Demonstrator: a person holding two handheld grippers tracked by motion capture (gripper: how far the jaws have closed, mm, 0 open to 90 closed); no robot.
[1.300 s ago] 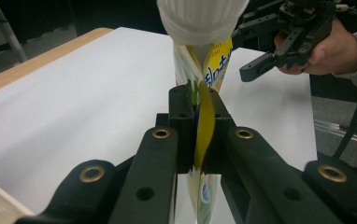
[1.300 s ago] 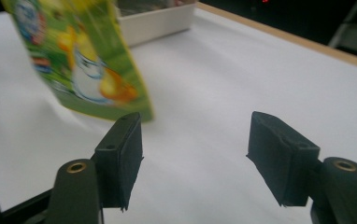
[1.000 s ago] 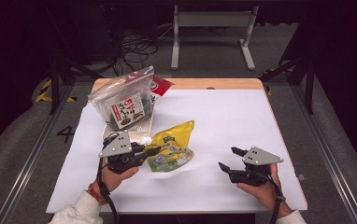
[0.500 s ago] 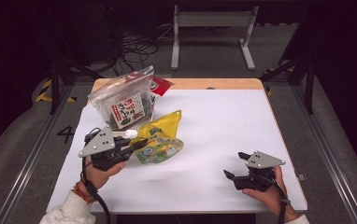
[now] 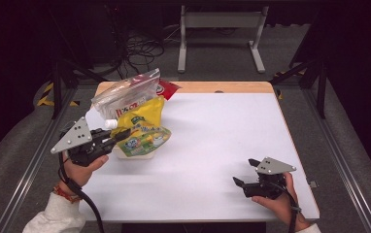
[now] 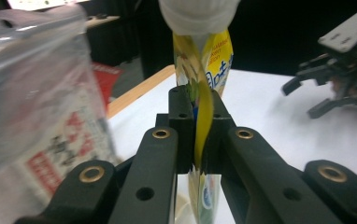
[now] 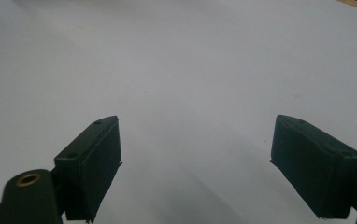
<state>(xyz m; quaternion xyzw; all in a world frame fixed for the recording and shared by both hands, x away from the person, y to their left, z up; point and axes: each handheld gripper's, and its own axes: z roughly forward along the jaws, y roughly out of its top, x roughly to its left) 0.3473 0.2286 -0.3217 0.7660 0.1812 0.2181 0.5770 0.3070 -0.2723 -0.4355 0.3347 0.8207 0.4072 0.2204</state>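
Carrying was the step in hand: left gripper (image 5: pixel 118 138) clamped the yellow pouch (image 5: pixel 142 133) beside the clear bag (image 5: pixel 125 94), right gripper (image 5: pixel 246 174) had just opened empty, so next probably came holding that bag's mouth open.

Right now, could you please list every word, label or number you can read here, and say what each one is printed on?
None can be quoted with confidence.
Yellow pouch, clamped in the left tool: blue lettering on its side, too blurred and cut off to read.
Clear bag: red and black print on the packet inside, blurred.
Same pouch and bag in the high view: print too small.
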